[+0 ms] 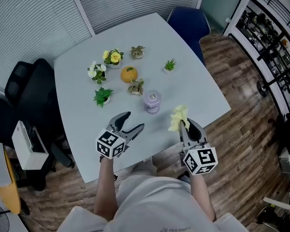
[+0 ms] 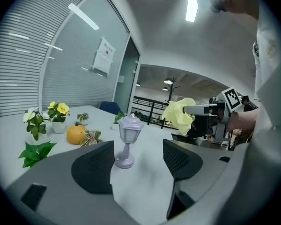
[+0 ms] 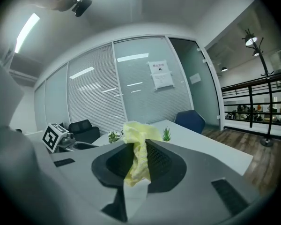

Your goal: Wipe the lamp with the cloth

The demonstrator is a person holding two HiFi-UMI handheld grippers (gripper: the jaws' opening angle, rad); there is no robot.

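Our left fingers (image 2: 93, 168) stand wide apart with nothing gripped. The left gripper (image 1: 135, 120) hovers over the near part of the table (image 1: 193, 76). In its own view the lamp (image 2: 127, 139) shows framed in the gap, ahead of the pads and untouched.

From that gripper, in the head view, the lamp (image 1: 152, 102) lies at about one o'clock. It is small, pale purple and upright on its foot, so its long axis runs straight up.

The right gripper (image 1: 186, 125) is closed on the yellow cloth (image 1: 179, 117), which bunches out past the tips. For it the lamp sits at about ten o'clock. We judge the left gripper slightly the nearer, with the cloth close beside the lamp but not on it — the wipe must travel leftward and away from us.

The table is pale grey and bare near us. Beyond the lamp, toward twelve o'clock, stand small potted plants (image 1: 102, 96) and an orange ornament (image 1: 129, 74). A black chair (image 1: 26, 88) stands at nine o'clock and a blue chair (image 1: 188, 23) at one o'clock. The wooden floor (image 1: 251, 124) spreads to three o'clock — slatted blinds (image 1: 24, 28) close the far side.
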